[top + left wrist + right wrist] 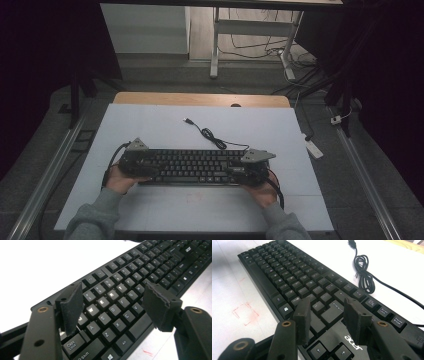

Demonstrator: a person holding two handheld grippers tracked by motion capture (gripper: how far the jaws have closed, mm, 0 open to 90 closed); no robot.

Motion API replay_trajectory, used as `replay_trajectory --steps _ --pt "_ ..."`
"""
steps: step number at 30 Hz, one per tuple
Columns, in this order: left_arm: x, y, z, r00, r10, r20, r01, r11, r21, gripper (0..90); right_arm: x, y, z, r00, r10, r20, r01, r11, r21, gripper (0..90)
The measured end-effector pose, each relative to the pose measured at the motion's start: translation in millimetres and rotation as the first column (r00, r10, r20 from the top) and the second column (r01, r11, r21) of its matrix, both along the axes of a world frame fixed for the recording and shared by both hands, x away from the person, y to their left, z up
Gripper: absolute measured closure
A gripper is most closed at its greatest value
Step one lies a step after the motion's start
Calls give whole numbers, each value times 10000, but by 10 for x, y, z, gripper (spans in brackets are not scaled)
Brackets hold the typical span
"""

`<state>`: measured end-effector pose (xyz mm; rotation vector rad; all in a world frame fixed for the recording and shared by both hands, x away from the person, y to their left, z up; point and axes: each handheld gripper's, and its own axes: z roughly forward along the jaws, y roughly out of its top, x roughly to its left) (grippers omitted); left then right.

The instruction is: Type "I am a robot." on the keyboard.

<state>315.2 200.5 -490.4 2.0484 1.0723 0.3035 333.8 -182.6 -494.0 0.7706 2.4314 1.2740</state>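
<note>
On the white table top (150,125) we recorded one black keyboard (192,166), lying flat across the near half of the sheet, its long side running left to right in front of the person. Its black cable (212,137) left the far edge, lay in a loose coil on the sheet just behind the keys, and ended in a plug (187,120) farther back. At the keyboard's left end we noted the left gripper (112,302), held in the left hand (119,179); its jaws stood apart above the letter keys, one pad over the far edge and one over the near edge, and we saw no pad pressing on the case. At the right end we noted the right gripper (325,315), held in the right hand (261,192); its jaws likewise stood apart, hanging over the arrow keys and the printed brand mark, with nothing clamped between them. Both forearms wore grey sleeves (95,215). A faint red square (245,313) was marked on the sheet near the keyboard's front edge. Beyond the sheet we listed a strip of bare wooden table edge (200,98), and on the floor behind it a white desk frame (250,30) with loose wires.
</note>
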Motion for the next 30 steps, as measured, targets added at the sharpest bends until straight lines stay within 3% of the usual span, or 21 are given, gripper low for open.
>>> replay_trajectory --steps 12,24,30 --pt "17 3 -34 10000 -12 45 10 9995 303 493 -1 8 -5 10000 -3 -36 3 10000 -30 569" --pt "22 26 -122 9997 -85 -242 114 9927 1198 885 1 3 -6 10000 6 -59 -7 10000 -60 567" --pt "27 23 -187 9988 -57 -487 133 9874 1576 889 2 4 -9 10000 1 -57 -1 10000 -43 567"
